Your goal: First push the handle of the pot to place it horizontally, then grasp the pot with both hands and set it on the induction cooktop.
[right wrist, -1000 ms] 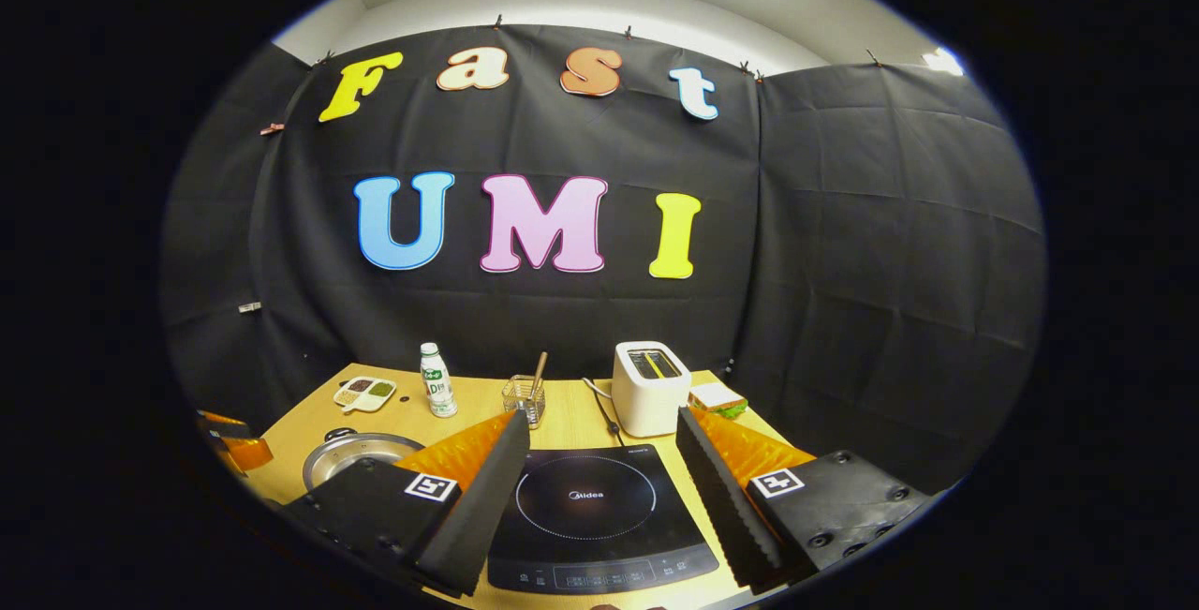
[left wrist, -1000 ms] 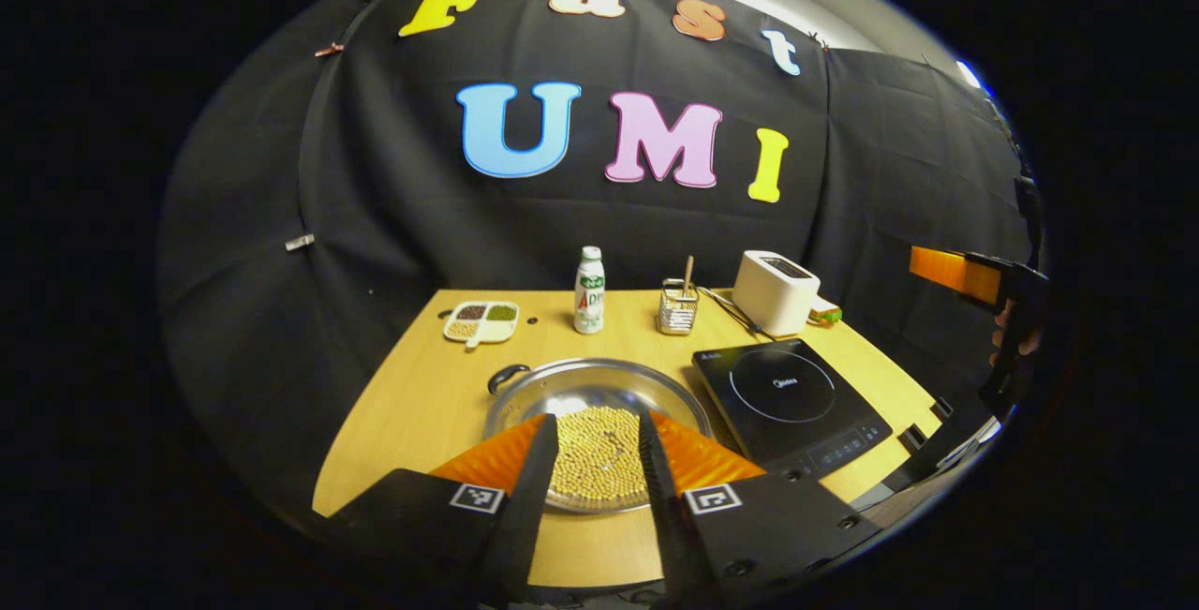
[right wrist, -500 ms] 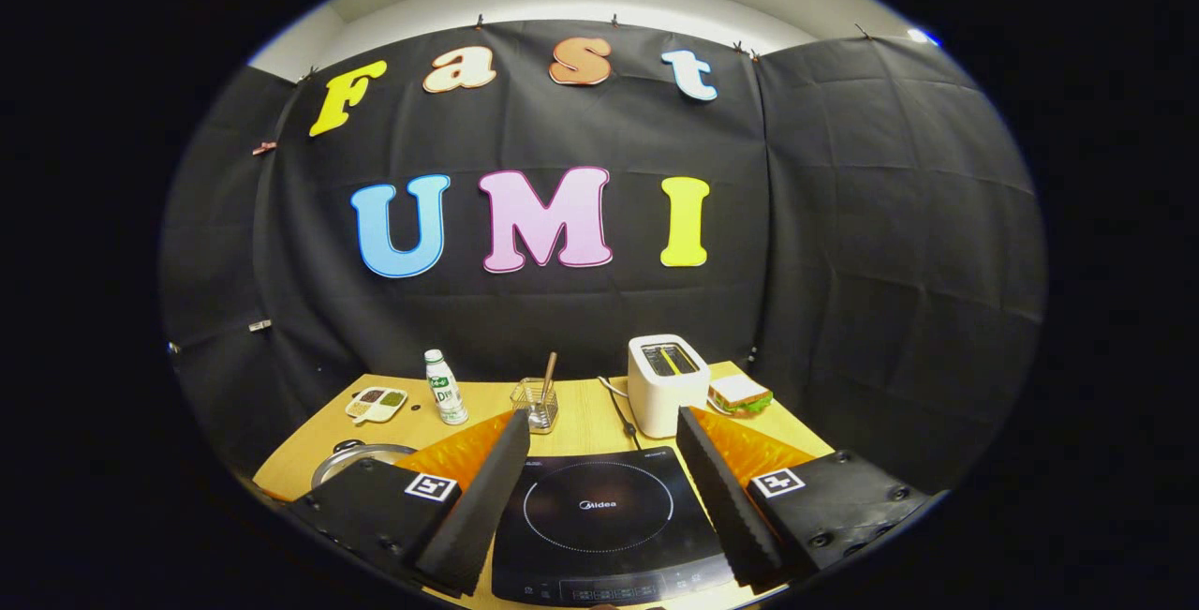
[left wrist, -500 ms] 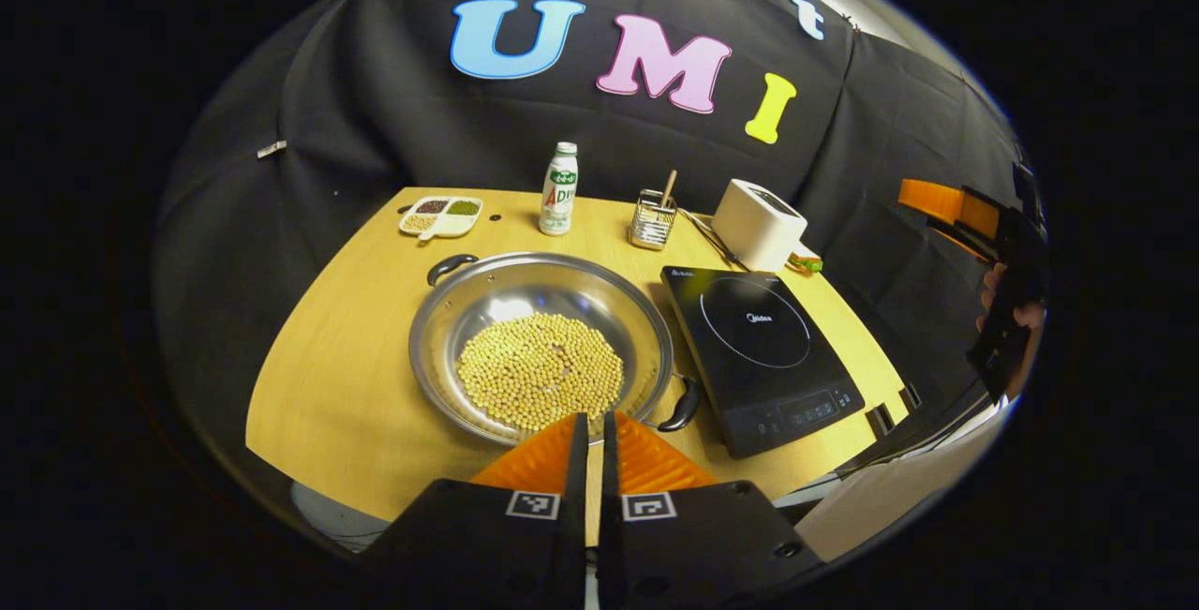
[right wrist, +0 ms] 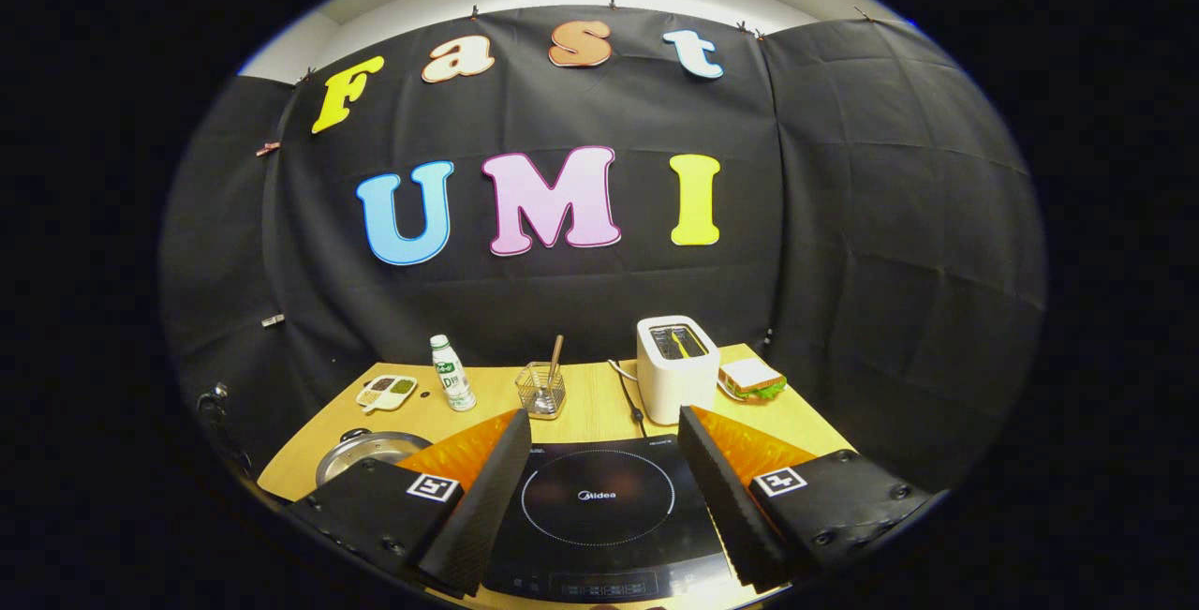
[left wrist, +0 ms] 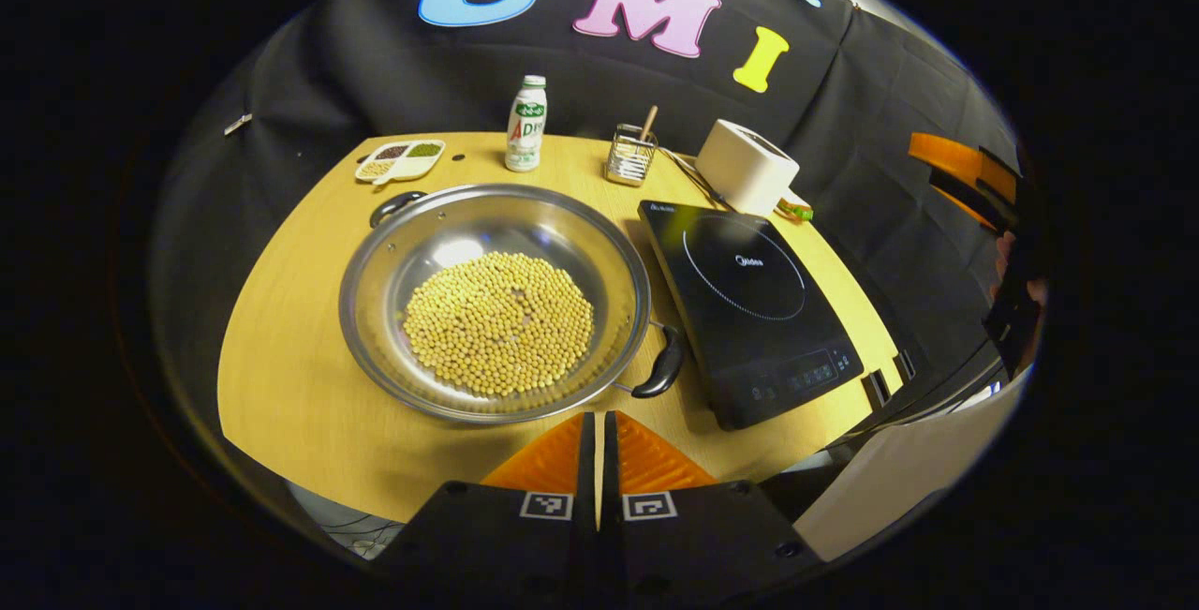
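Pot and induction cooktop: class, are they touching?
Apart. The left gripper view shows bare table between the pot, including its near handle, and the induction cooktop.

– What do you see on my table?
– I see a big shiny pot full of yellow beans. Its two black handles sit slanted, one near, one far. The flat black cooktop lies just beside it.
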Available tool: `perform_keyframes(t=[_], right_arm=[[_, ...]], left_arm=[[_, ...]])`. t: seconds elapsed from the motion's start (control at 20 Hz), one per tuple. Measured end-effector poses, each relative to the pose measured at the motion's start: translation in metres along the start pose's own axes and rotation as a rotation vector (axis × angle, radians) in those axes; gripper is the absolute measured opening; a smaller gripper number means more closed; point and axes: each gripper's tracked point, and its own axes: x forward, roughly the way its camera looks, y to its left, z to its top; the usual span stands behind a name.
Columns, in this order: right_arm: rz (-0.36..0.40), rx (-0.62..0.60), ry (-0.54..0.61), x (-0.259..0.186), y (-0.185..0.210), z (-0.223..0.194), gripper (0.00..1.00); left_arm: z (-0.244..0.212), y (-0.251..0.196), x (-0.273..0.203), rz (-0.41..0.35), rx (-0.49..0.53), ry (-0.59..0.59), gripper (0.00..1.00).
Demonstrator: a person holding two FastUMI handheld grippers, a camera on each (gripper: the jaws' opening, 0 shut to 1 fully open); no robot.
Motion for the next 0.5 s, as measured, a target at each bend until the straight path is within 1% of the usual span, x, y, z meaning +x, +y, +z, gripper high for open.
perform_keyframes(t=[0.05,0.15,0.25,0.35,0.5], right_arm=[[-0.003,0.005,0.002,0.001,-0.004,0.0,0.98],[-0.011,0.015,-0.001,0.003,-0.011,0.001,0.98],[-0.022,0.022,-0.003,0.006,-0.019,0.002,0.98],[-0.033,0.034,0.002,0.009,-0.027,0.002,0.98],[-0.046,0.048,0.005,0.013,-0.037,0.002,0.98]], left_arm=[[-0.007,-0.001,0.004,-0.001,0.015,0.026,0.05],[-0.016,0.005,0.015,0.026,0.063,0.07,0.05],[-0.021,0.003,0.023,0.037,0.108,0.097,0.05],[-0.025,0.0,0.032,0.041,0.134,0.119,0.05],[-0.025,-0.001,0.044,0.067,0.178,0.143,0.05]])
